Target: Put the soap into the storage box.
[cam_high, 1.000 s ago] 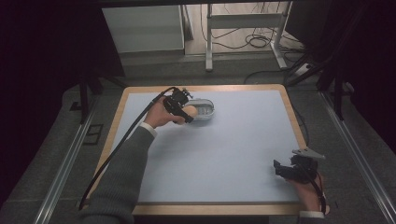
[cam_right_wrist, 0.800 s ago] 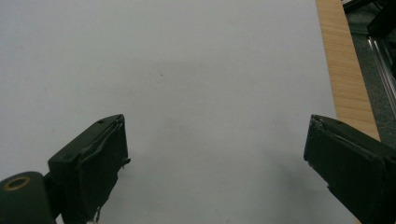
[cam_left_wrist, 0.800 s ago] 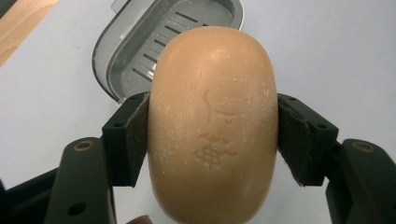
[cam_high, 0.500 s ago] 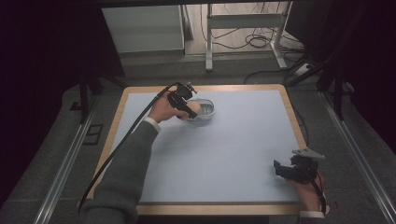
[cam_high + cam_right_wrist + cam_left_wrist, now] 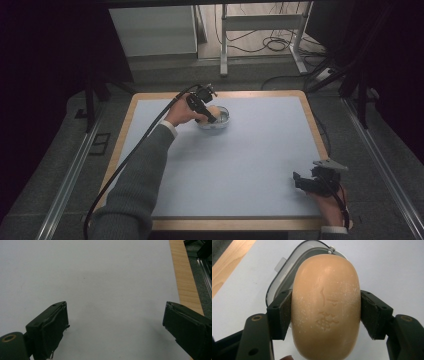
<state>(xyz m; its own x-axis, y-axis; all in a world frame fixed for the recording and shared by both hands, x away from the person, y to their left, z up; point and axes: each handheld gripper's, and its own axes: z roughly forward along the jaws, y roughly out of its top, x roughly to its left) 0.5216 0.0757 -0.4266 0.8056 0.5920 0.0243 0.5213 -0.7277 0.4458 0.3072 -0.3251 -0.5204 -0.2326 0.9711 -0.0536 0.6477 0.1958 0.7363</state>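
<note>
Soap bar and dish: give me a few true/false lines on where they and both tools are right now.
1. The left tool is shut on the soap bar. True.
2. The soap bar lies flat on the bare mat, away from the dish. False: it is held over the clear dish.
3. The right tool holds a sponge. False: its jaws stand open with nothing between them.
4. The dish sits near the far edge of the table. True.
5. The right tool is next to the dish. False: it is at the near right corner, well apart.
</note>
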